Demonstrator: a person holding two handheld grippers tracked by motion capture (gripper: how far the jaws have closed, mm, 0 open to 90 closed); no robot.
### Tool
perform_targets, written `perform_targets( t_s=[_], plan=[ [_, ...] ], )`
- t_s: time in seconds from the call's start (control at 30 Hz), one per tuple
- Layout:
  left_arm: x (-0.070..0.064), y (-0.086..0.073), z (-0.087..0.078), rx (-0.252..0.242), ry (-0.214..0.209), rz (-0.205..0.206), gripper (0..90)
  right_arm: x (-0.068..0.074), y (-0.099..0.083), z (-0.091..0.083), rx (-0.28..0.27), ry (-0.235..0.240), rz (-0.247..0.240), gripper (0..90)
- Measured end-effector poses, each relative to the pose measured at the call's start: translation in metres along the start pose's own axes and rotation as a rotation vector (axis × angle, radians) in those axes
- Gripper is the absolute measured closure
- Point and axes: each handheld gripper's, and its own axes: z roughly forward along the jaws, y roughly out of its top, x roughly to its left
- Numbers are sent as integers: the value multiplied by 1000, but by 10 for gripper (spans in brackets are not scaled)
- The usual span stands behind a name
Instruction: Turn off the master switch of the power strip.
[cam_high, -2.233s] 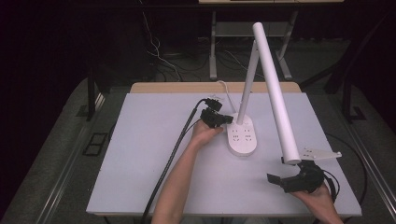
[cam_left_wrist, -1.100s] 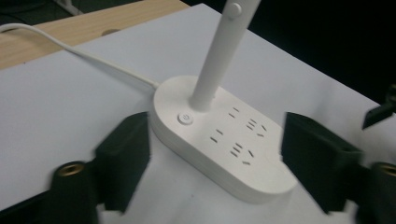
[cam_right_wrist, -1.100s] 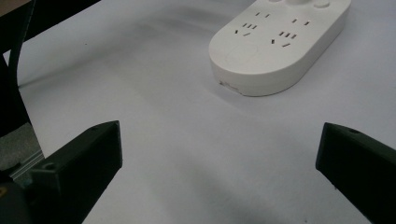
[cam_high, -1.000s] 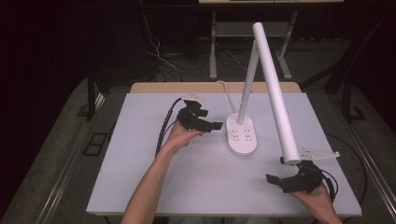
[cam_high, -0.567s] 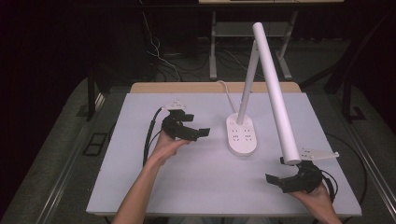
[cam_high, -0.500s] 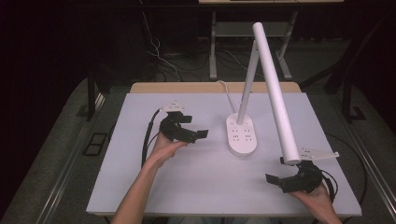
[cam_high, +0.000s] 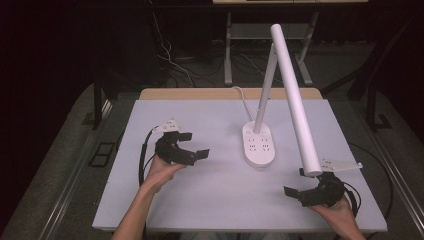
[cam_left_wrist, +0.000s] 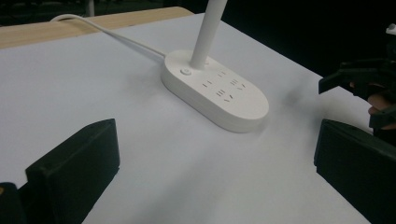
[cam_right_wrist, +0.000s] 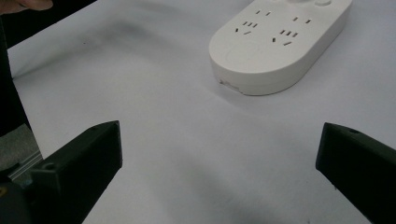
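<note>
1. The left gripper (cam_high: 192, 145) sits at the left-middle of the white table (cam_high: 220, 210), its jaws spread wide with nothing between them, aimed toward the lamp base (cam_high: 259, 145).
2. The right gripper (cam_high: 301, 181) hovers near the table's front right corner, jaws also wide apart and empty, just below the tip of the lamp's white light bar (cam_high: 295, 100).
3. The oval lamp base, with sockets and a round button (cam_left_wrist: 185, 72) on top, stands right of centre; its white cord (cam_left_wrist: 107, 32) runs to the far wooden edge.
4. Compared with 2.2 s ago, the left gripper has drawn back from beside the base toward the left; the right gripper has barely moved.
</note>
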Motion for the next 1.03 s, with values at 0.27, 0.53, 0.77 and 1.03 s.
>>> perform_targets(
  t_s=[0.27, 0.53, 0.77, 1.03],
  plan=[
    [-7, -22, -14, -7, 11, -11, 0, 0, 0, 0, 0, -4, 1, 0],
    [-12, -48, -28, -7, 37, -25, 0, 1, 1, 1, 1, -2, 2, 0],
    [-19, -68, -40, -3, 47, -39, 0, 3, 0, 1, 0, 3, 2, 0],
    [-21, -76, -44, -9, 36, -57, 0, 7, 0, 1, -2, 12, 4, 0]
  ],
)
